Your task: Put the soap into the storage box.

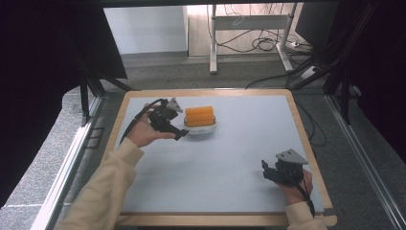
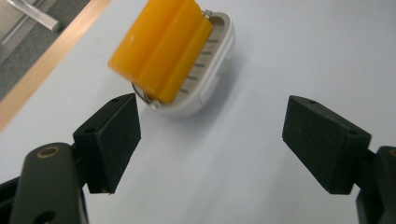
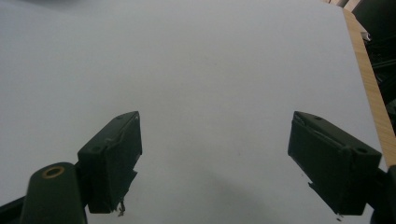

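Left gripper (image 1: 182, 134) jaws wide, nothing between them, just left of the orange sponge (image 1: 199, 116) in its white holder (image 1: 201, 128) (far left of the grey table (image 1: 230, 158)), right gripper (image 1: 266, 168) wide too, near right corner.
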The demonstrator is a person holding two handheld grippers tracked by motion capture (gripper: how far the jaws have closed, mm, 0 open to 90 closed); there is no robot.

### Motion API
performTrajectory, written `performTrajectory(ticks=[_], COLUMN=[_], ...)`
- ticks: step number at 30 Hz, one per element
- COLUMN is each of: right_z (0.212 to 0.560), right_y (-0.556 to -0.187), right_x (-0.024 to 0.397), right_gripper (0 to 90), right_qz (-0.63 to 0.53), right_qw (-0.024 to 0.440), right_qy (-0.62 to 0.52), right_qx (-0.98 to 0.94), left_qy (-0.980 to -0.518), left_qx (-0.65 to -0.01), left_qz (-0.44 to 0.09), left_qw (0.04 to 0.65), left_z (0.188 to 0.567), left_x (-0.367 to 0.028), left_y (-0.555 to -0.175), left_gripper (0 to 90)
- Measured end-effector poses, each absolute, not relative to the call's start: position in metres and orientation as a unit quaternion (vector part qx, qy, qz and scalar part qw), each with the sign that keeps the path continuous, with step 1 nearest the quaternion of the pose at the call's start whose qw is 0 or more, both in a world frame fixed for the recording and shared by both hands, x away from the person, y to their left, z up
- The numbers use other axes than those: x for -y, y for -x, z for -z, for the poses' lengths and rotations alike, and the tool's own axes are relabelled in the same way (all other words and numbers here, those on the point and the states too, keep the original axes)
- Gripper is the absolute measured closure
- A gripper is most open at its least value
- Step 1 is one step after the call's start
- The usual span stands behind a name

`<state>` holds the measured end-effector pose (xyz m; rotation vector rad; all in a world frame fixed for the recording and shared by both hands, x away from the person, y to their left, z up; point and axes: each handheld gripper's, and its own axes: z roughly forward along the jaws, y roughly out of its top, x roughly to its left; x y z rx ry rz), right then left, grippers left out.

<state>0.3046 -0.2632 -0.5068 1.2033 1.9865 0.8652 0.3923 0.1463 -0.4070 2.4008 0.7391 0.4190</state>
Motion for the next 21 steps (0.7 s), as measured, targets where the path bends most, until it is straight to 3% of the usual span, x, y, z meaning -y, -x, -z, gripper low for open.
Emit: performTrajectory(ticks=[10, 21], right_z=[0.507, 0.509], right_y=[-0.304, -0.305], right_x=[0.261, 0.259], right_gripper=[17.7, 17.7], right_qz=[-0.33, -0.329], right_qw=[0.326, 0.321], right_qy=[-0.455, -0.454], right_qx=[-0.76, -0.763], left_qy=[-0.875, -0.863], left_qx=[-0.334, -0.346], left_qz=[-0.153, -0.166], left_qw=[0.314, 0.328], left_z=[0.447, 0.459], left_x=[-0.187, -0.209], left_y=[-0.335, -0.3], left_gripper=[18.0, 17.8])
